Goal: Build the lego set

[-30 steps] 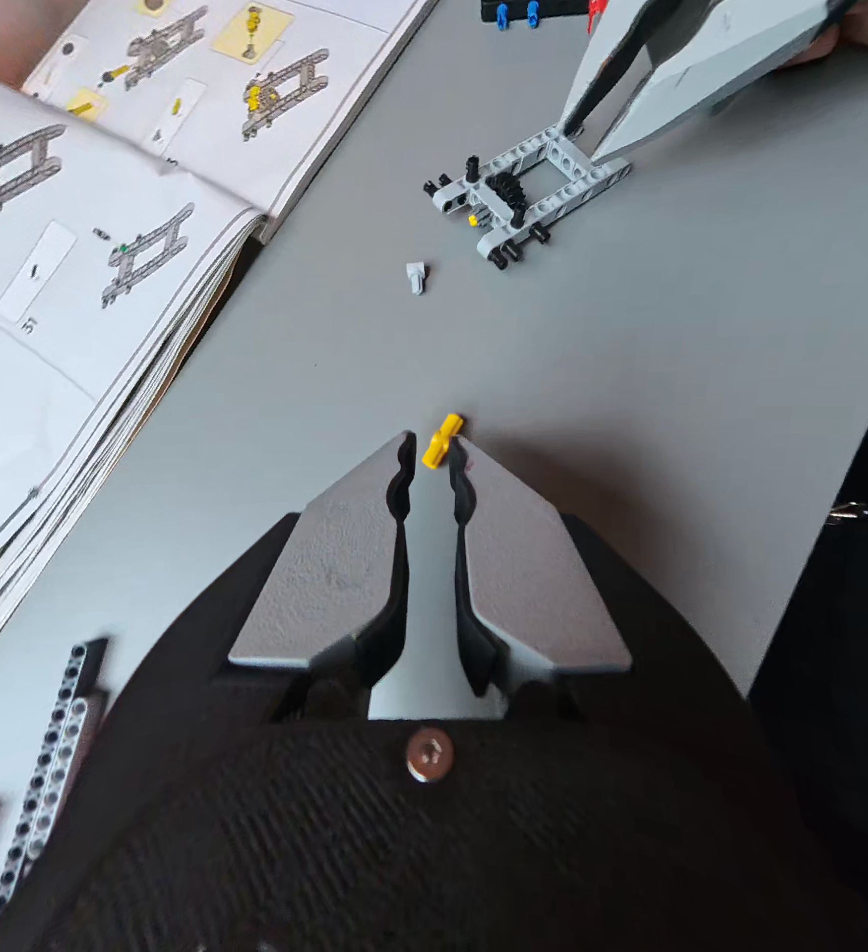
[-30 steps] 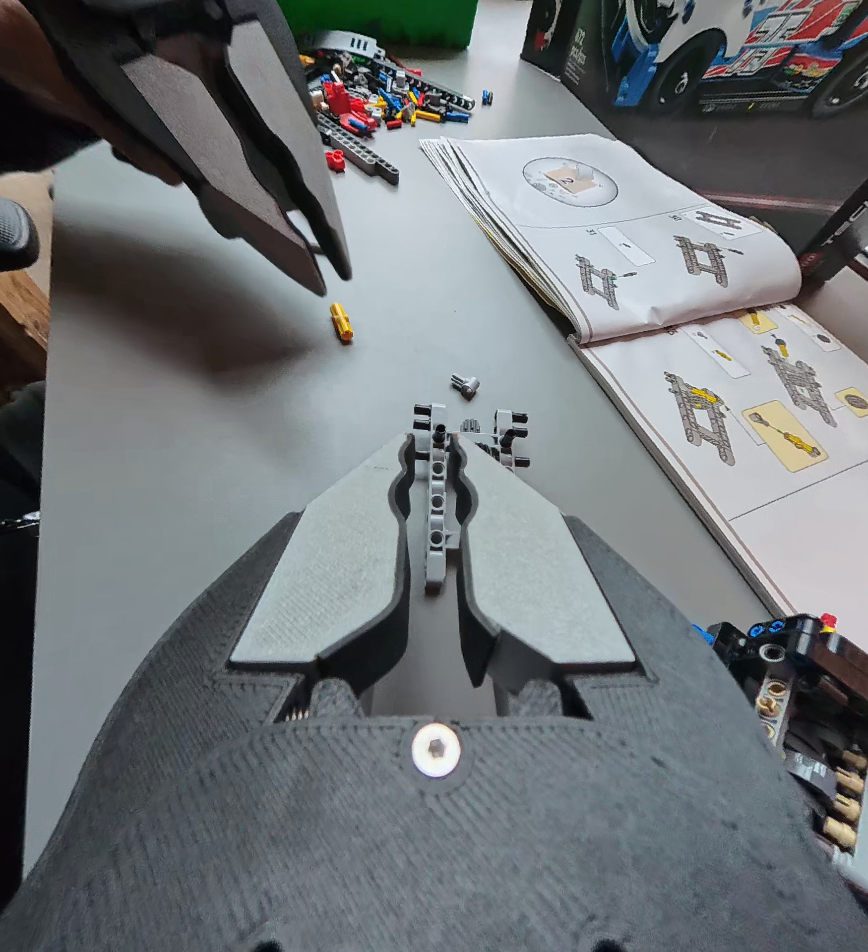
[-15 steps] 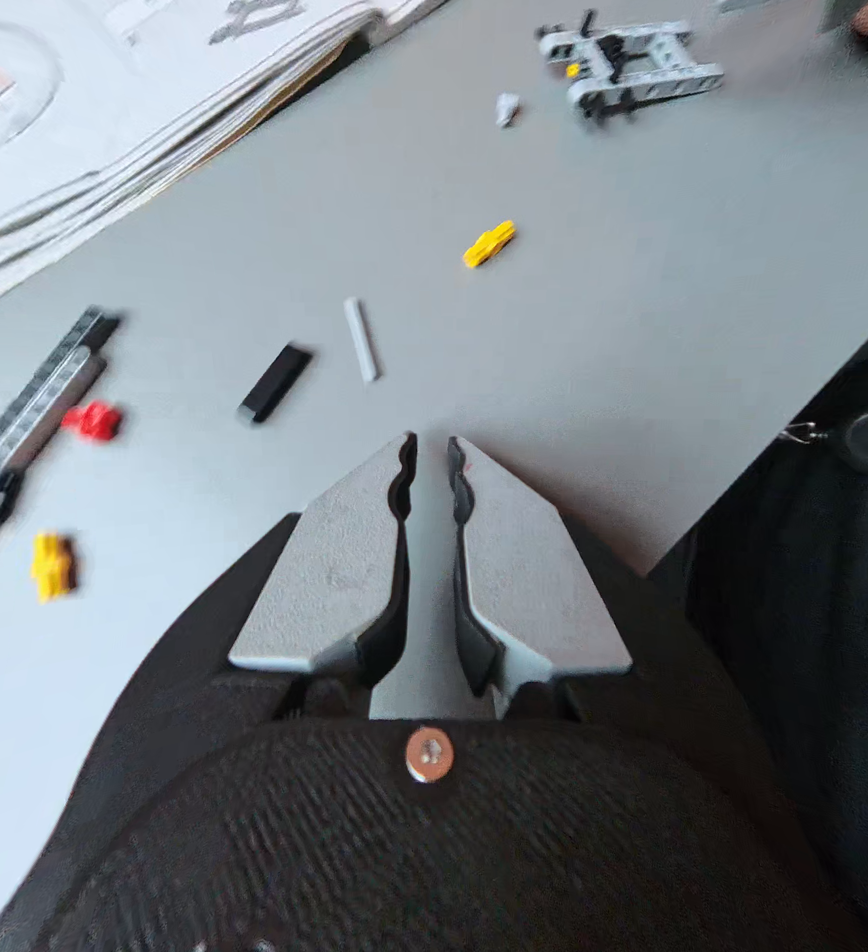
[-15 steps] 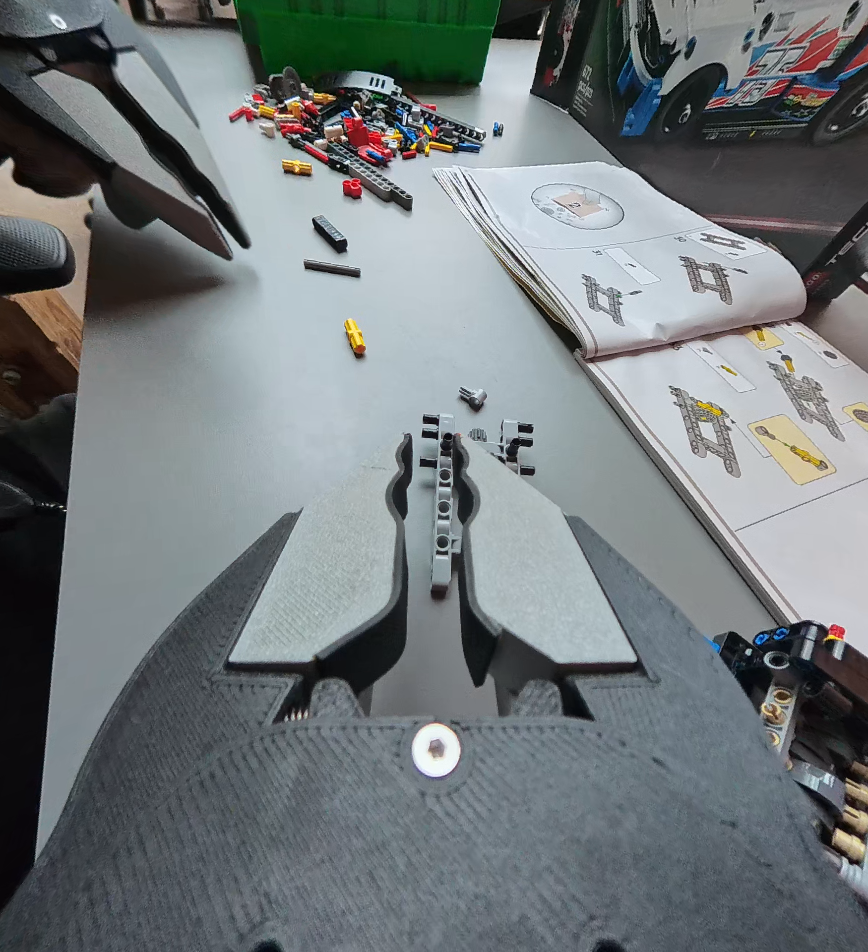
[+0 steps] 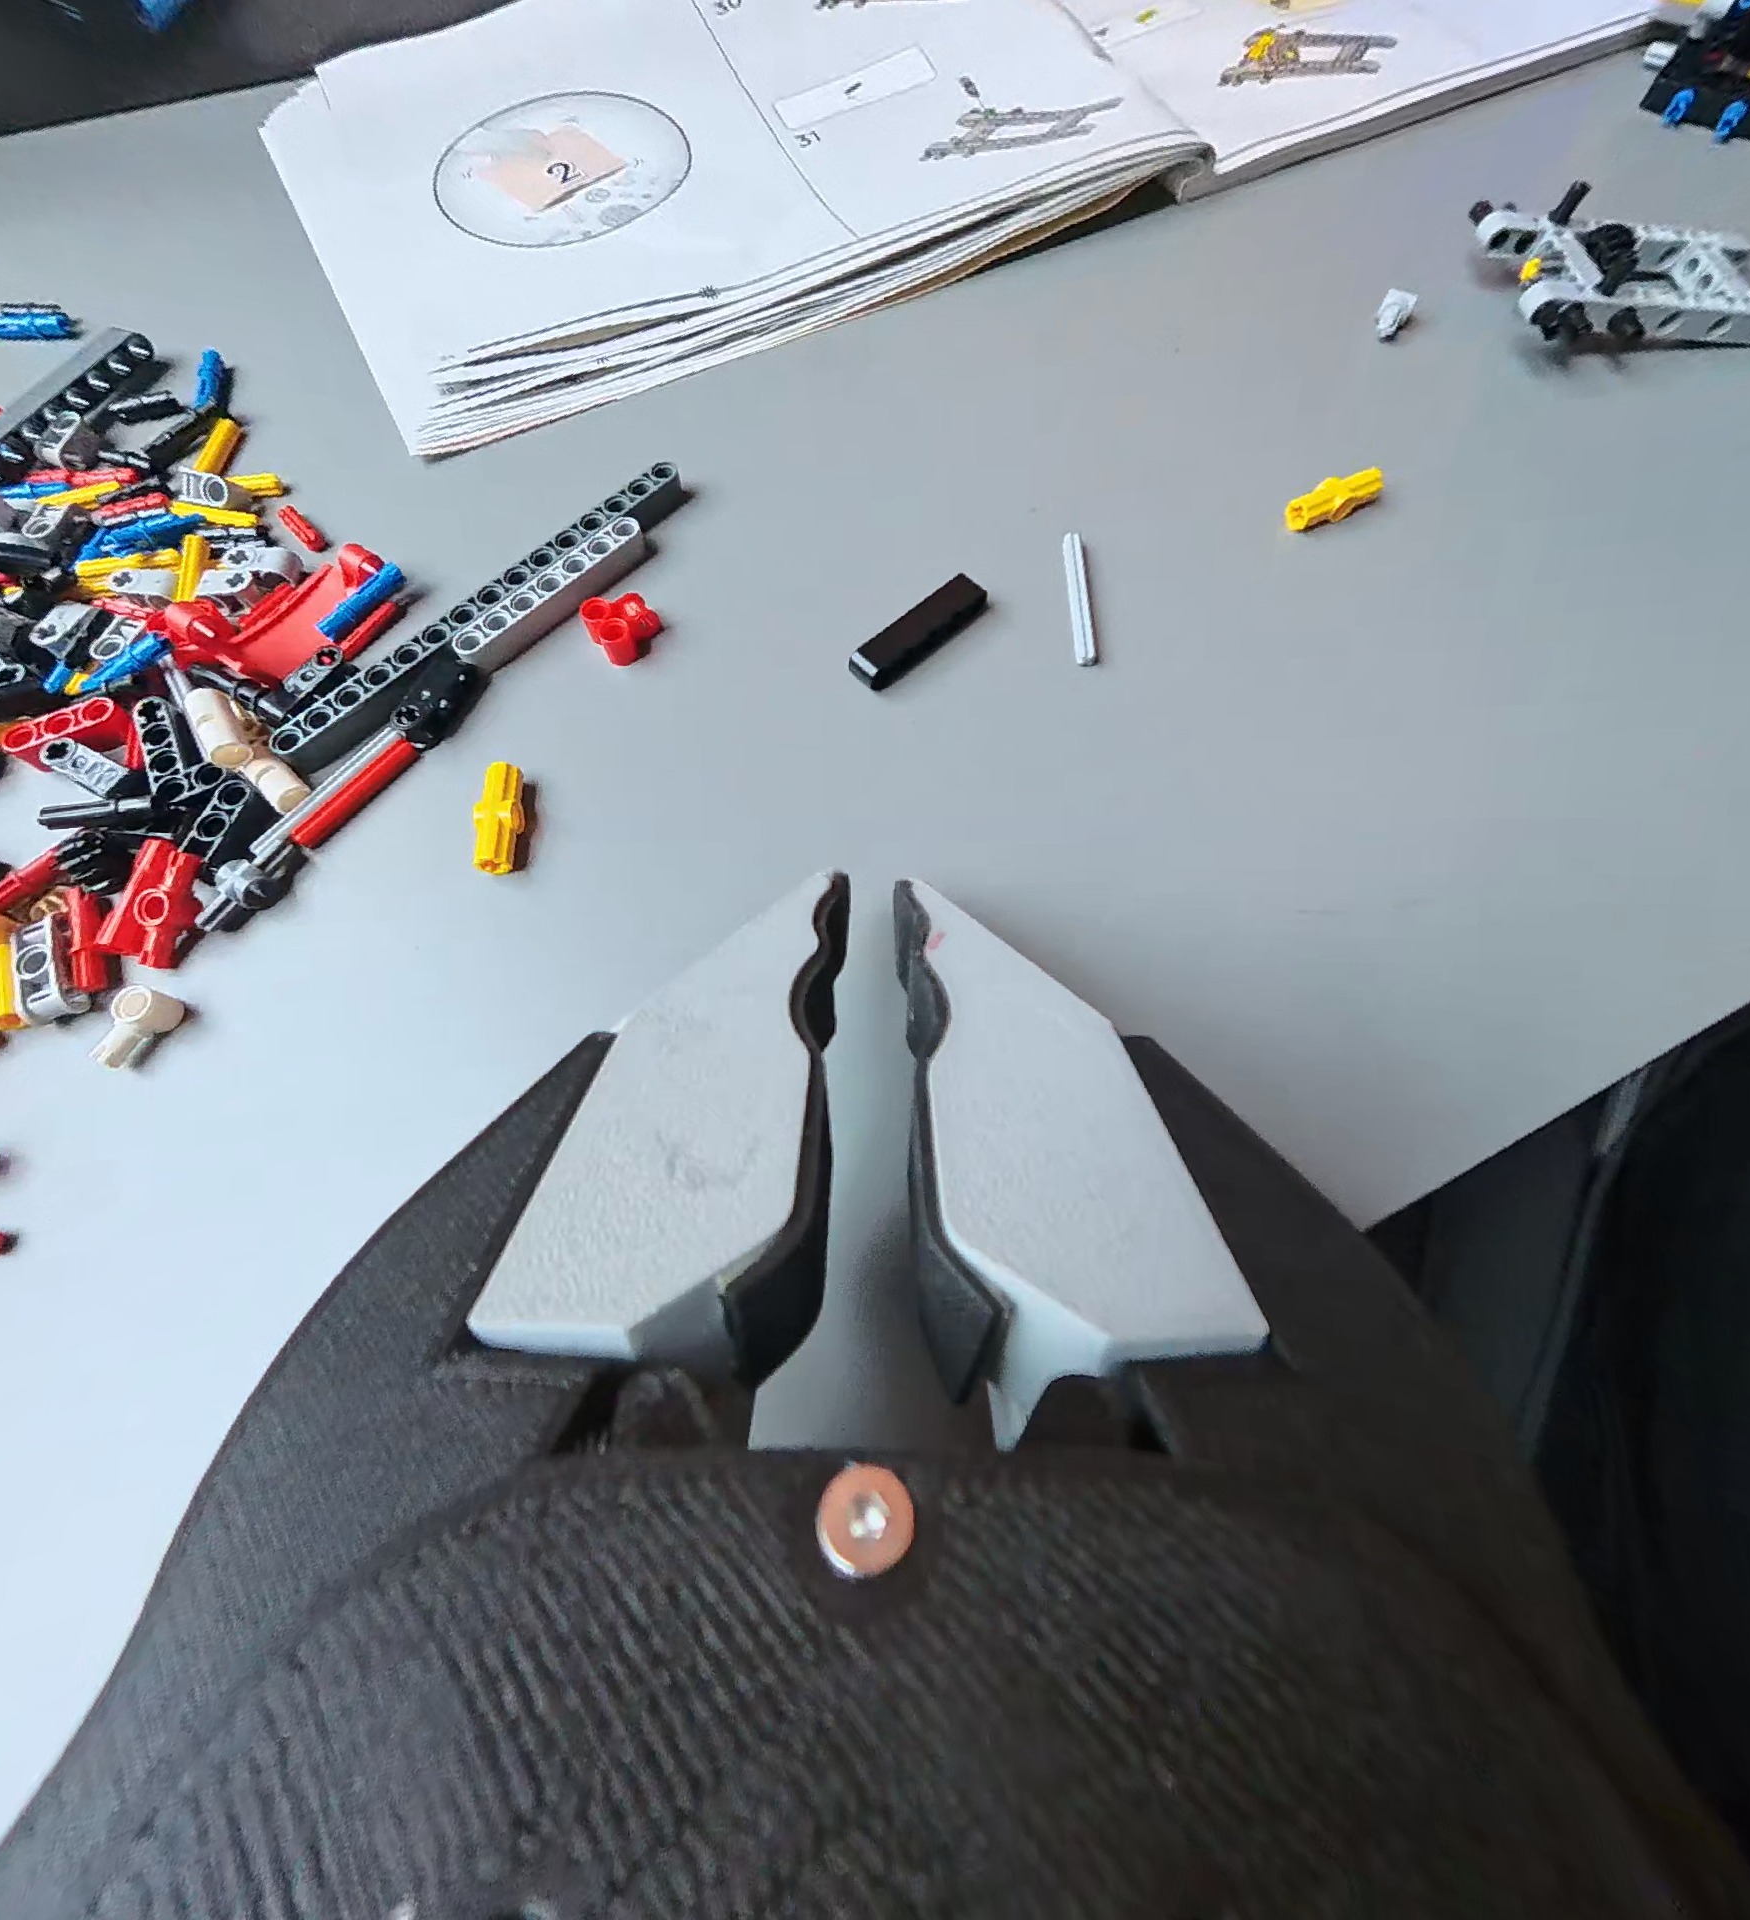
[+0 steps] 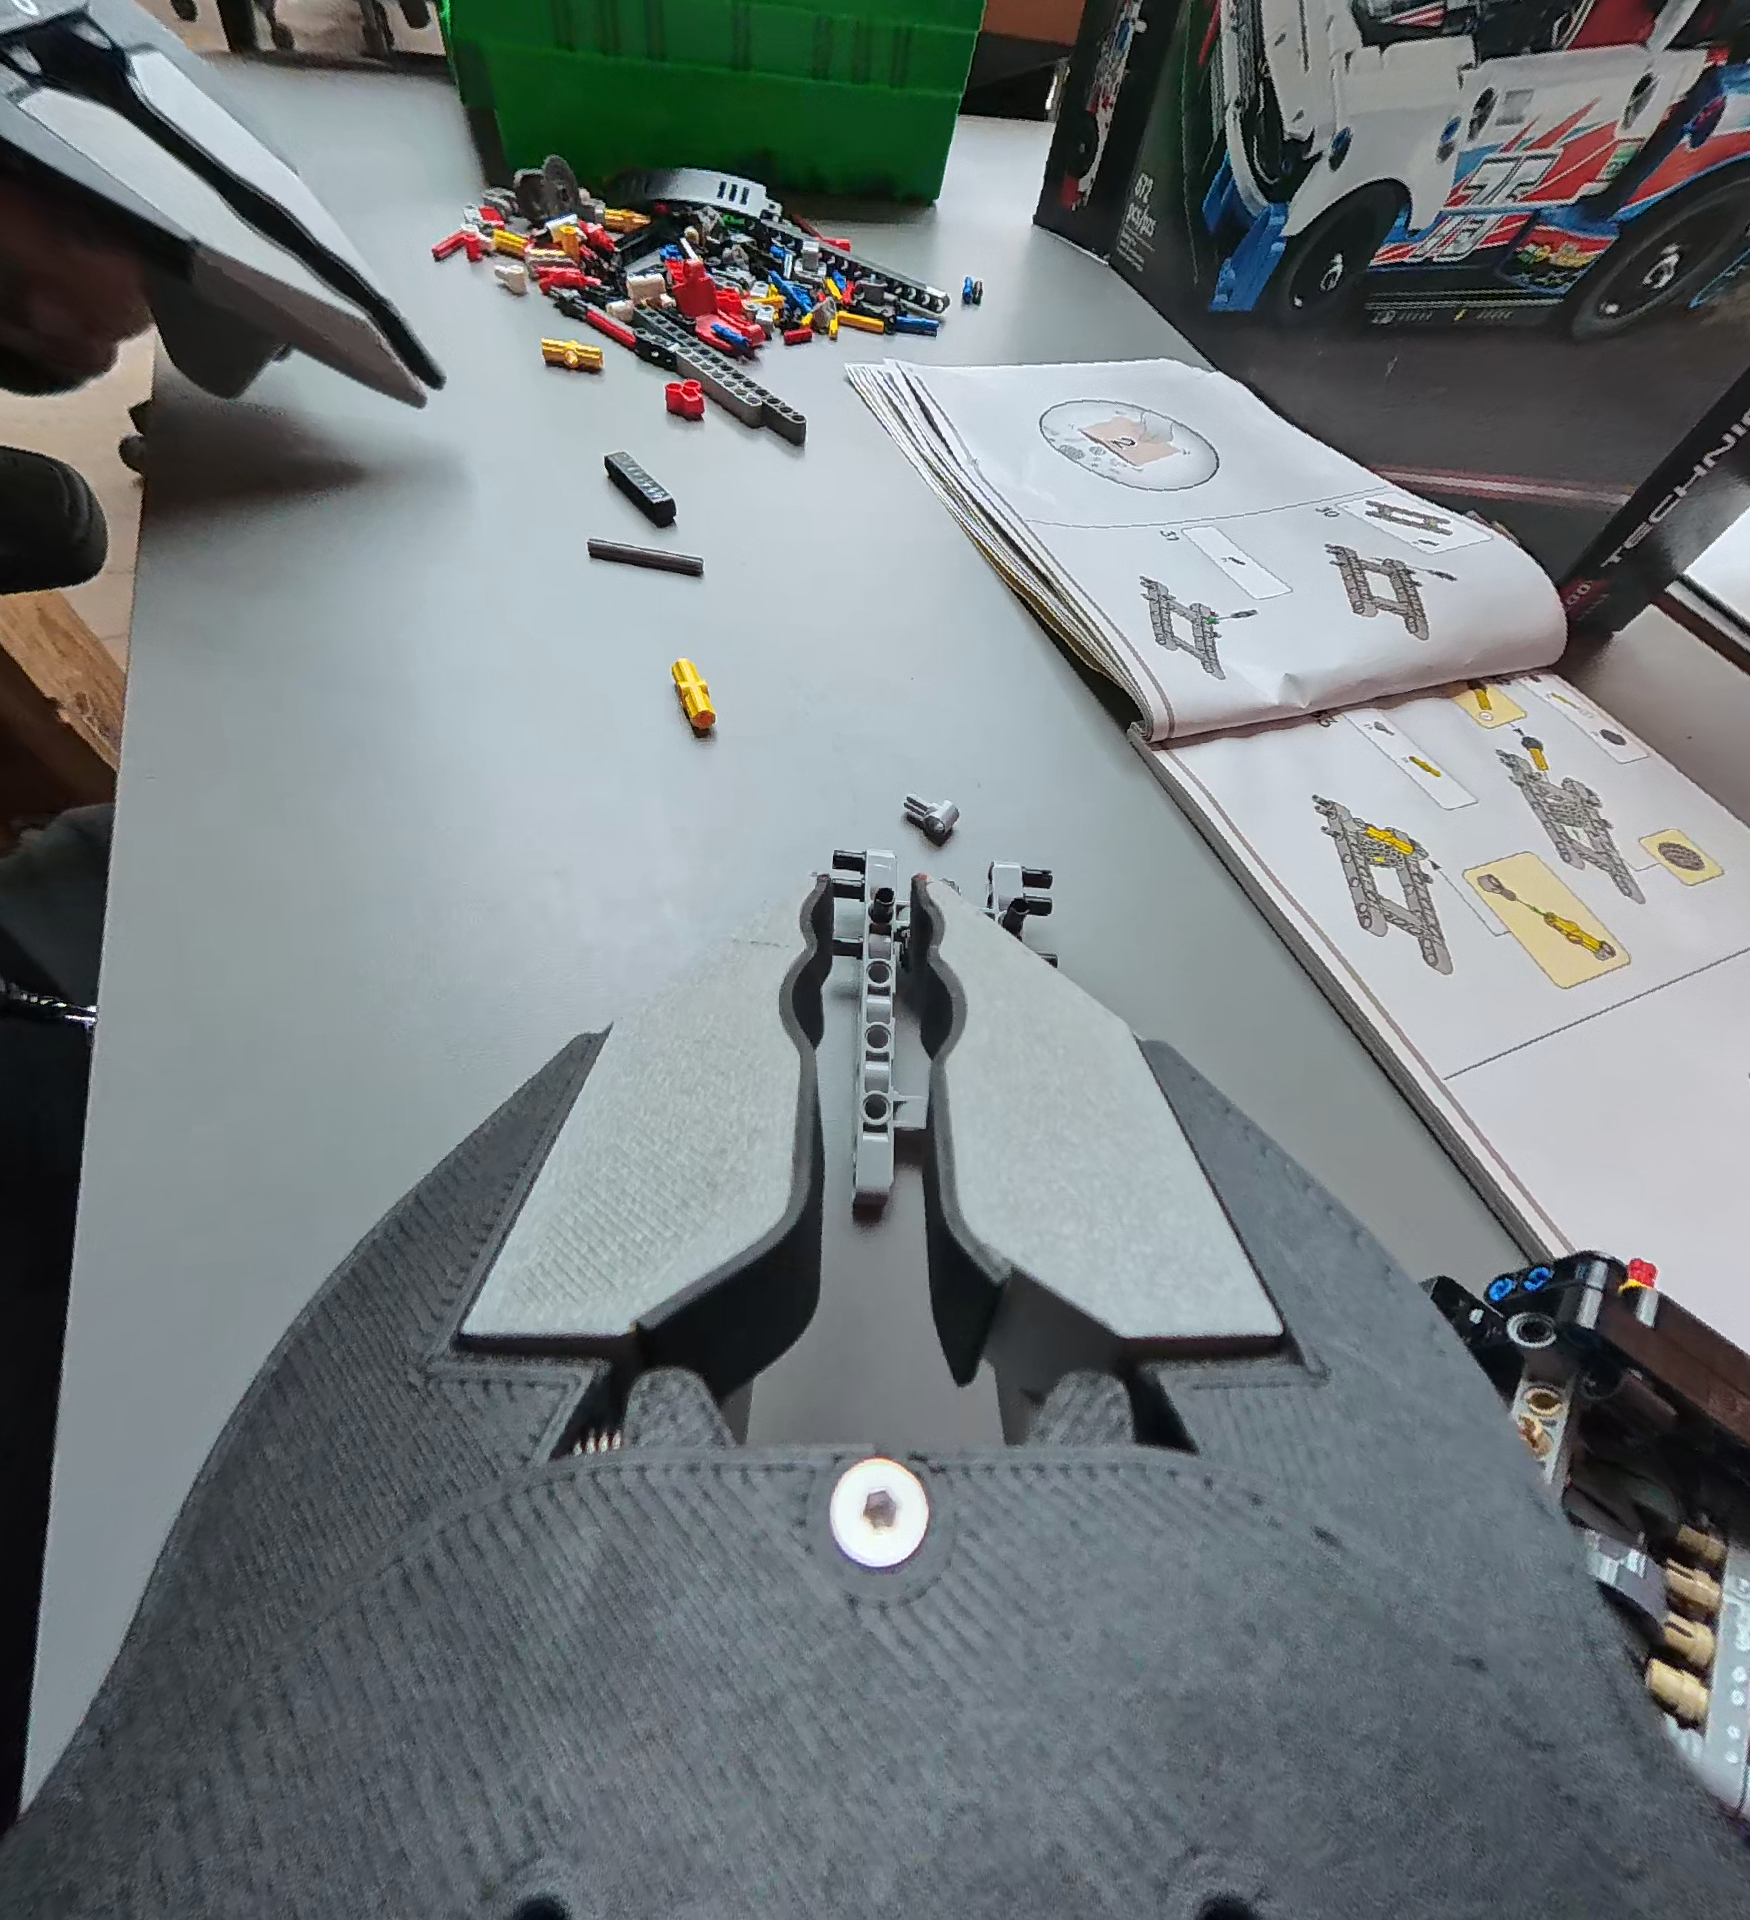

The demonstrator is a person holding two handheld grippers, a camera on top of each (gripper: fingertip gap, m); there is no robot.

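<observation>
While right claw (image 6: 873, 883) grips grey frame (image 6: 876, 1039), printed box (image 6: 1473, 208) behind.

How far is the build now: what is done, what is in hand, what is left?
Done: a small grey frame with black pins is assembled. In hand: the right gripper is shut on one of its beams; the left gripper is empty. Left: the loose-parts pile and yellow connector remain unused, so most is left.
</observation>
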